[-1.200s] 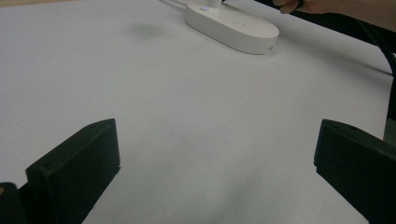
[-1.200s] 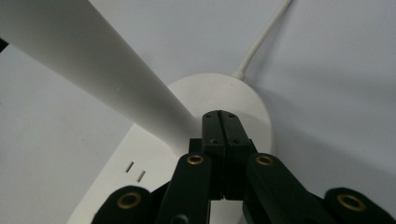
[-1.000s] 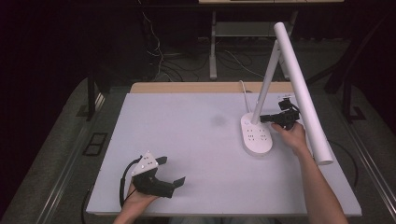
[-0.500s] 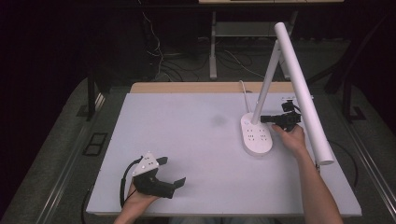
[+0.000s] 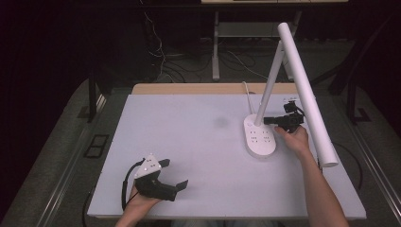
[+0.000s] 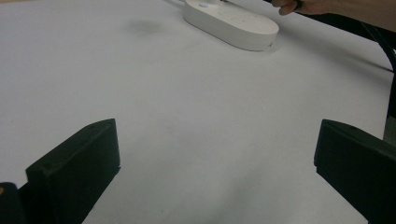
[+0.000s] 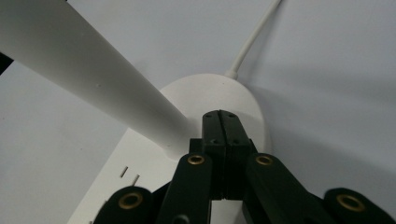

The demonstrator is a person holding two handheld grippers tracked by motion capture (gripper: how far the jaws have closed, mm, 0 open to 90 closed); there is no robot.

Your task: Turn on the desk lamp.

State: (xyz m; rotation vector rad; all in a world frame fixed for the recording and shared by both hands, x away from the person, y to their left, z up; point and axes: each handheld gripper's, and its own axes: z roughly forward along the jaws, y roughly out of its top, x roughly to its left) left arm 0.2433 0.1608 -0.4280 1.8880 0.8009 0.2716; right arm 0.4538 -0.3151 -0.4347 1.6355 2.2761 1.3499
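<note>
A desk lamp's base [image 5: 259,137] is sitting on the table [image 5: 198,142] toward its right side, its arm [image 5: 268,85] leaning up and back and its cord [image 5: 246,97] trailing off the far edge. The right gripper [image 5: 272,121] is hovering just beside the arm's foot, over the base. The left gripper [image 5: 172,182] is resting near the front edge, well apart, left of the lamp.

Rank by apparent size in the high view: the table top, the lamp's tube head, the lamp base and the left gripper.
1. Table top, by far the largest.
2. Lamp's tube head, long but nearer the camera, so it may look oversized.
3 and 4. Lamp base and left gripper look alike; no ranking.
</note>
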